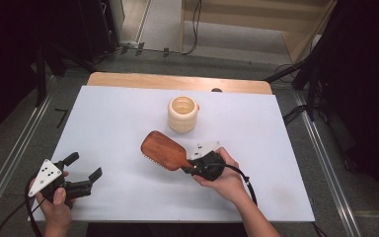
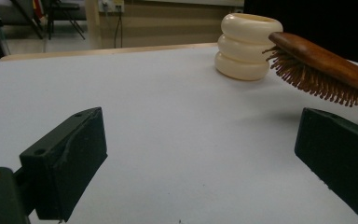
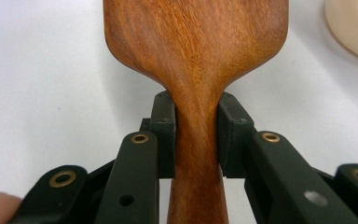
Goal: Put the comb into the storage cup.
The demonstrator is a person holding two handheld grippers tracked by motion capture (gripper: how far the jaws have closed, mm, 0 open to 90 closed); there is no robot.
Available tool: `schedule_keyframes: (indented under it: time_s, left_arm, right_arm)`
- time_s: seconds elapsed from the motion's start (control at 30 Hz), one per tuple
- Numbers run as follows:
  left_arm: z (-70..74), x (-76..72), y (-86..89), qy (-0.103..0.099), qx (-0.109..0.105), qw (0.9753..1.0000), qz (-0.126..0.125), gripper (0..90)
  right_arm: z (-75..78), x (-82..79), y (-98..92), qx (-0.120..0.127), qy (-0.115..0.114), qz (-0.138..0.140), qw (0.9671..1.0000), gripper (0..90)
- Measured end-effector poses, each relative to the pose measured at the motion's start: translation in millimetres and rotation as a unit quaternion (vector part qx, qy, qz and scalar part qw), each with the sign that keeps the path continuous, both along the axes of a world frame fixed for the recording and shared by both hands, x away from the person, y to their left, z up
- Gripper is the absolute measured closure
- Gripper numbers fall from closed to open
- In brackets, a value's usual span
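Observation:
A wooden paddle hairbrush hangs above the white table, bristles down, its head pointing back-left. My right gripper is shut on the brush's handle, one black jaw on each side of the narrow neck. In the left gripper view the hairbrush shows from the side with its bristles clear of the surface. A cream ribbed cup stands upright behind the brush, and the cup is beside the brush tip. My left gripper sits open at the table's front left, nothing between its jaws.
The white table sheet covers most of a wooden tabletop, whose far edge shows. Bare sheet lies between the two grippers. Cables and dark stands ring the floor around the table.

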State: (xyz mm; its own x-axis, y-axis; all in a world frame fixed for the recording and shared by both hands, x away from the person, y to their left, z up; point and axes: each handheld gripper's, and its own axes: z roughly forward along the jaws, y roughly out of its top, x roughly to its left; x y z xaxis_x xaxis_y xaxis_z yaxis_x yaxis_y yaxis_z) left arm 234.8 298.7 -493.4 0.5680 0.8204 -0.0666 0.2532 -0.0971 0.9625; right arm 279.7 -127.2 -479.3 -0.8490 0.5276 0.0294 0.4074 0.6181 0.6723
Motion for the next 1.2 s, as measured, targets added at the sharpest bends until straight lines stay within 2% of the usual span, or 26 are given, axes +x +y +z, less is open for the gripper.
schedule_keyframes:
  time_s: [0.17, 0.27, 0.8, 1.07, 1.2]
  left_arm:
    - [-0.2, 0.1, -1.3, 0.000, 0.001, 1.0000, 0.000, 2.2]
    - [-0.2, 0.3, -2.4, 0.001, 0.009, 1.0000, -0.001, 2.2]
    - [-0.3, 0.7, -4.4, 0.003, 0.018, 0.9998, 0.002, 2.2]
    - [1.2, 1.7, -7.5, 0.007, 0.035, 0.9994, -0.003, 2.1]
    - [3.7, 2.0, -7.1, 0.009, 0.030, 0.9995, -0.008, 1.9]
  right_arm:
    - [2.5, -3.0, -2.9, 0.012, -0.009, 0.001, 0.9999, 69.9]
    - [4.1, -4.5, -6.6, 0.020, -0.015, 0.000, 0.9997, 69.9]
    - [6.7, -13.3, -32.1, 0.059, -0.026, -0.019, 0.9977, 69.9]
    - [8.1, -16.4, -40.7, 0.077, -0.034, -0.027, 0.9961, 69.9]
    - [9.9, -16.4, -44.6, 0.086, -0.037, -0.033, 0.9951, 69.9]
